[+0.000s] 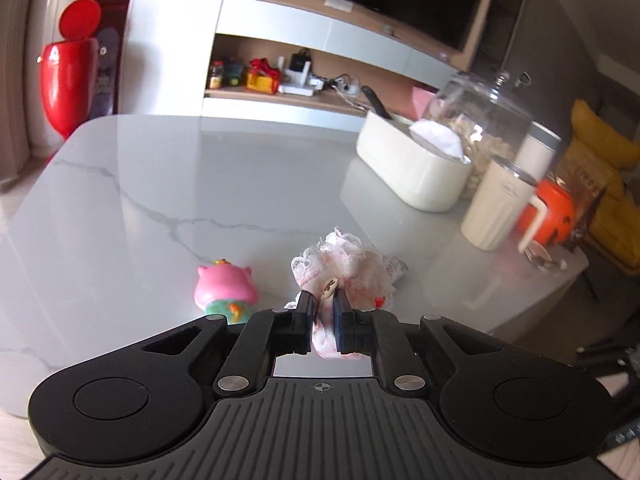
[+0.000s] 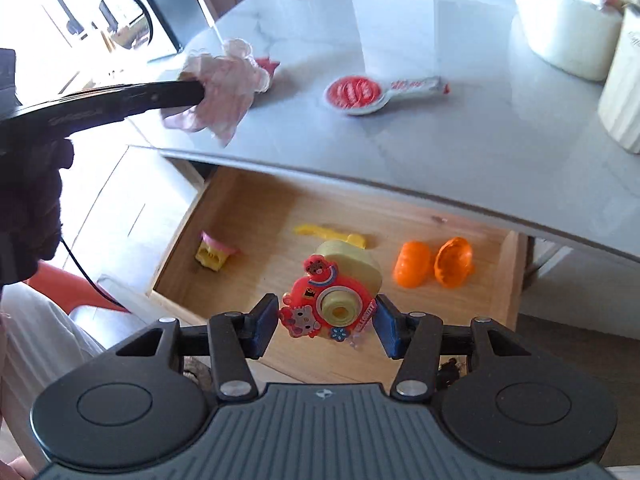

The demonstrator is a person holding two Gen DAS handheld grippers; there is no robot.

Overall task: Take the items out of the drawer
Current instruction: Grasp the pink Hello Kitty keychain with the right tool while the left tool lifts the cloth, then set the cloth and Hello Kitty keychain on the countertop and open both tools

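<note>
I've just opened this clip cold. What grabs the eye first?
The right gripper holds a bright toy camera above the open wooden drawer, where two orange pieces lie. The left gripper is clamped on a frilly pink cloth over the marble table, beside a pink pig toy.

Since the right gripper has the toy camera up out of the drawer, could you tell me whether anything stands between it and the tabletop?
Mainly the table's front edge, which overhangs the drawer; the toy camera in the right gripper must come out and over it. Beyond, a red-and-white scoop lies mid-table, with bare surface around it.
</note>
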